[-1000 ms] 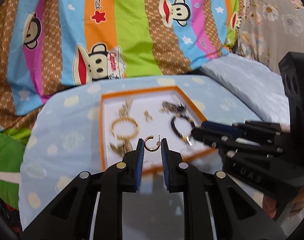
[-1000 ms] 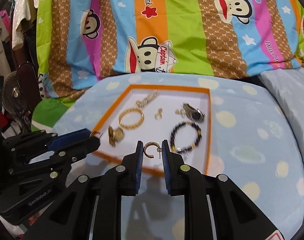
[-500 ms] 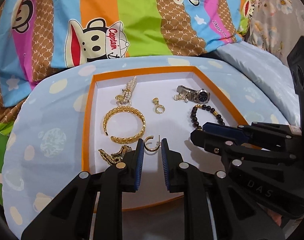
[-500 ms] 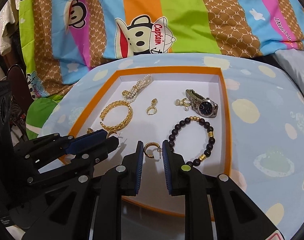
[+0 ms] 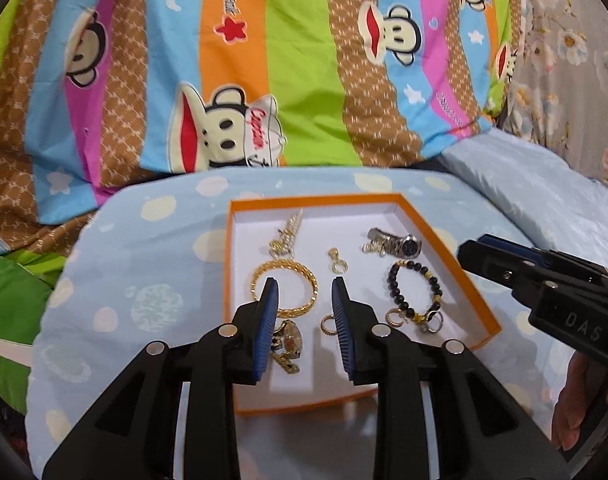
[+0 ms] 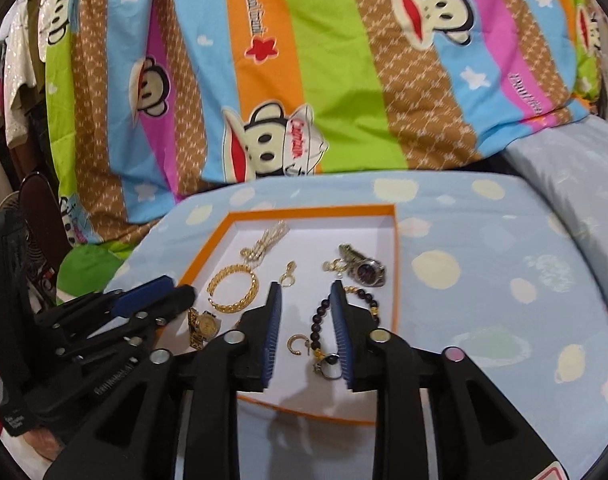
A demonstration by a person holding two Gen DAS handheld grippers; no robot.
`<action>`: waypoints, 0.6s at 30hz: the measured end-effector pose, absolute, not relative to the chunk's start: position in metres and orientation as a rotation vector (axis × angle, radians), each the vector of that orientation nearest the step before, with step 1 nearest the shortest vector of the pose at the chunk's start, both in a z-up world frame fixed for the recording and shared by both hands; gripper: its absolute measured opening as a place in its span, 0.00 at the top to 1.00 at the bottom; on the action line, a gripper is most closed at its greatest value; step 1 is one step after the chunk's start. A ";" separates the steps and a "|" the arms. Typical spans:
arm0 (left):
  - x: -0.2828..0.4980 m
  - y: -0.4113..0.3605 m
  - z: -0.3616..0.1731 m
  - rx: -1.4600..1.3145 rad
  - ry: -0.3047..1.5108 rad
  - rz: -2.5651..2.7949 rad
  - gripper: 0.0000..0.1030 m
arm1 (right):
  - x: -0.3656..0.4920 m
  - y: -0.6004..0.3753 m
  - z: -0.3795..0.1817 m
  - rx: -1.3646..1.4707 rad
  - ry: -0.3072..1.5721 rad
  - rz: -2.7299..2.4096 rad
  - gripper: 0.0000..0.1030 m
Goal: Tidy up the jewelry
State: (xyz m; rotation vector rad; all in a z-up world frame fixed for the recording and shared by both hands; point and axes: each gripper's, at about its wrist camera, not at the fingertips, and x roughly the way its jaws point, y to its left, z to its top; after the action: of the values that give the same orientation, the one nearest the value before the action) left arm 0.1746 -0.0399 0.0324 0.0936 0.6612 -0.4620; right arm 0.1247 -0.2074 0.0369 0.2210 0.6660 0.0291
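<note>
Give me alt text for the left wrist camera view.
Left tongs, opening with nothing gripped, hover over an orange-rimmed tray of jewelry on a spotted blue cushion. In the tray lie a gold bangle, bead bracelet, two watches and small gold hoops; the right tongs reach in from the right.

A striped monkey-print blanket (image 5: 264,80) lies behind a pale blue spotted cushion (image 6: 484,280).

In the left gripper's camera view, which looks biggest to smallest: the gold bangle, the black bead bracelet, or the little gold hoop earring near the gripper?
1. Gold bangle
2. Black bead bracelet, only slightly smaller, nearly a tie
3. Gold hoop earring, clearly smallest
</note>
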 end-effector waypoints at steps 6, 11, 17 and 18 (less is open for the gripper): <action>0.133 -0.021 0.036 0.080 0.640 -0.443 0.73 | 0.079 -0.199 0.032 0.195 0.653 -0.007 0.64; 0.113 -0.014 0.013 0.057 0.687 -0.413 0.73 | 0.061 -0.179 0.013 0.168 0.688 -0.003 0.64; 0.101 -0.019 0.003 0.085 0.684 -0.380 0.73 | 0.053 -0.164 0.001 0.131 0.700 -0.017 0.60; 0.101 -0.019 0.001 0.081 0.693 -0.384 0.73 | 0.052 -0.161 0.000 0.123 0.702 -0.024 0.58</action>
State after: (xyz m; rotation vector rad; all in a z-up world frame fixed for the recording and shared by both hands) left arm 0.1006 -0.0193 0.0013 0.0814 0.6934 -0.3837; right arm 0.0516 -0.1613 -0.0005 0.1227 0.7024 -0.0241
